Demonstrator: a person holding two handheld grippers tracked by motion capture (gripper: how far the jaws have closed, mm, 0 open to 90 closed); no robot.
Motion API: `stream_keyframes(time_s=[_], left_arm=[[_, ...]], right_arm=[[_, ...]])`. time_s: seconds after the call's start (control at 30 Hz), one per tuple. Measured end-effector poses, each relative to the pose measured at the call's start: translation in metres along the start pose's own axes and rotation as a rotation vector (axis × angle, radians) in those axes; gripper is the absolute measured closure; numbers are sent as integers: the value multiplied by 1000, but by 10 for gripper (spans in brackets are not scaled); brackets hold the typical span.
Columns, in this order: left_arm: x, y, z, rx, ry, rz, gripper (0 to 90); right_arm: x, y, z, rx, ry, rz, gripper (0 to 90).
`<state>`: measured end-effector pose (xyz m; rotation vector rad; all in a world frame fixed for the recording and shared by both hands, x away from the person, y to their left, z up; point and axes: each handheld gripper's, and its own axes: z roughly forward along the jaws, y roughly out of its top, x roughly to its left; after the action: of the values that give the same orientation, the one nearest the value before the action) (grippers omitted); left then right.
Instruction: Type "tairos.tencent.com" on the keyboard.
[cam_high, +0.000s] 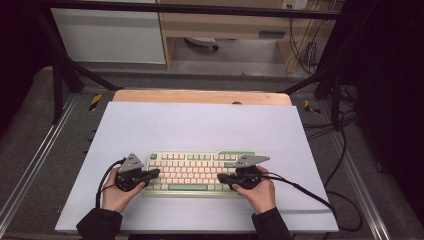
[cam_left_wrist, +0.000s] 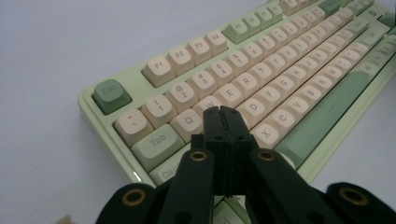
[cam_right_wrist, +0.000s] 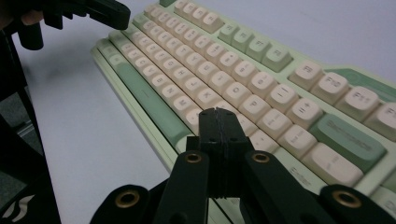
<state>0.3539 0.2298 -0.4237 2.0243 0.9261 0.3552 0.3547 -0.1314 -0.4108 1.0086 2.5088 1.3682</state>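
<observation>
The keyboard (cam_high: 199, 172) looked rigid and fairly heavy, best gripped by its end edges; both the left gripper (cam_left_wrist: 220, 112) and the right gripper (cam_right_wrist: 217, 113) had jaws closed on nothing.

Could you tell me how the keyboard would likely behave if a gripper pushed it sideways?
The keyboard looks rigid and lies flat, so it would probably slide, not tip. On the smooth white mat it may skid easily. Pushed at one end, it would likely pivot.
</observation>
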Motion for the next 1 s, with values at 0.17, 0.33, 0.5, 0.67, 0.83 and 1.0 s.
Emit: stream_keyframes(time_s=[0.17,0.33,0.5,0.67,0.83,1.0], left_arm=[[0,-1,-1,-2,-1,-1,897],[1,-1,-1,-1,0,-4,897],[2,-2,-1,-3,0,-7,897],[2,-2,1,5,-5,-4,897],[1,-2,1,5,-3,-3,897],[1,-2,1,6,-4,-1,897]], right_arm=[[8,7,15,6,15,-9,900],[15,12,31,18,26,-15,900],[21,16,45,22,34,-19,900],[24,18,54,33,39,-23,900],[26,19,61,33,46,-25,900],[25,17,65,37,46,-18,900]])
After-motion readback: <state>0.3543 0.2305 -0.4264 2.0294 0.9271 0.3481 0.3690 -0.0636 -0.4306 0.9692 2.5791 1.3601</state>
